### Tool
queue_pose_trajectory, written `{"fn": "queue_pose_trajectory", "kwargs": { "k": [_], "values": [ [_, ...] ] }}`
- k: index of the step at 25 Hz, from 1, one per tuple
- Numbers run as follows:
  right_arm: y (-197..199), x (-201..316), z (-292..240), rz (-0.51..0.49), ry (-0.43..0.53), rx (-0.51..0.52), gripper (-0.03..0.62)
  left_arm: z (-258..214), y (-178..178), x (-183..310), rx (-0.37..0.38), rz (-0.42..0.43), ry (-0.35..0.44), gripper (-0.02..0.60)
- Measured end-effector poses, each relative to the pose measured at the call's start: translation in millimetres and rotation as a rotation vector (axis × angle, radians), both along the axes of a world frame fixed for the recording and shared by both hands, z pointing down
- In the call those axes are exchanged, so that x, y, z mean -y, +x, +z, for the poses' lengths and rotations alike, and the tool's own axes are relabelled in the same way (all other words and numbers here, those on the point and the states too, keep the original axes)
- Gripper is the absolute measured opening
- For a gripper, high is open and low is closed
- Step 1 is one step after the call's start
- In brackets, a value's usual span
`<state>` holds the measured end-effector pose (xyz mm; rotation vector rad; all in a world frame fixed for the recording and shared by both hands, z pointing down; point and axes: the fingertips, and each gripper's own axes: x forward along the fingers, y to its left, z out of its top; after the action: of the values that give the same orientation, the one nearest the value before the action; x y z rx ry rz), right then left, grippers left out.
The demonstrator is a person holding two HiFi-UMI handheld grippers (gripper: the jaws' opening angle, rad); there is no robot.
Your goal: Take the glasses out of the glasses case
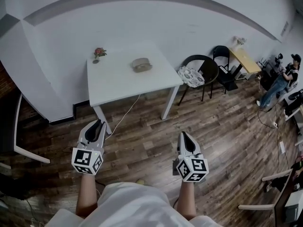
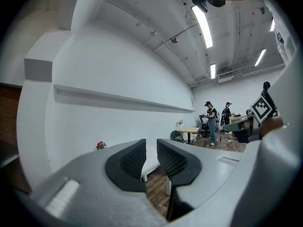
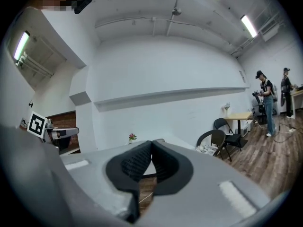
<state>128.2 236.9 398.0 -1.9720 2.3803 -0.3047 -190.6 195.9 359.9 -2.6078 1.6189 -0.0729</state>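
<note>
The glasses case (image 1: pixel 141 65), a beige oval lying shut, rests on the white table (image 1: pixel 118 82) across the room. Both grippers hang over the wooden floor, well short of the table. My left gripper (image 1: pixel 98 123) is held in front of the table's near left leg. In the left gripper view this left gripper (image 2: pixel 151 148) is open by a narrow gap, with nothing between the pads. My right gripper (image 1: pixel 183 134) is shut and empty, and in its own view the right gripper (image 3: pixel 152 148) shows its pads touching. Neither gripper view shows the case.
A small pot of pink flowers (image 1: pixel 98 53) stands at the table's far left corner. A cable (image 1: pixel 124 115) runs from the table down over the floor. A black chair with a patterned cushion (image 1: pixel 191 76) and a second chair (image 1: pixel 222 60) stand right of the table. A person (image 1: pixel 284 79) works at far right.
</note>
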Motion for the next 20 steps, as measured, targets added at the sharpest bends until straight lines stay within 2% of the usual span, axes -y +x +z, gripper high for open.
{"fn": "queue_pose_trajectory", "kwargs": {
  "k": [5, 9, 16, 20],
  "values": [
    [7, 27, 11, -0.022, -0.023, 0.016, 0.003, 8, 4, 16, 0.003, -0.024, -0.028, 0.08],
    [11, 46, 14, -0.034, -0.019, 0.015, 0.003, 7, 2, 33, -0.001, -0.045, -0.02, 0.08],
    [19, 78, 14, -0.031, -0.015, 0.01, 0.003, 13, 19, 64, 0.008, -0.011, -0.02, 0.08],
    [16, 96, 19, -0.036, -0.024, 0.01, 0.003, 16, 15, 84, 0.003, -0.011, -0.026, 0.08]
  ]
}}
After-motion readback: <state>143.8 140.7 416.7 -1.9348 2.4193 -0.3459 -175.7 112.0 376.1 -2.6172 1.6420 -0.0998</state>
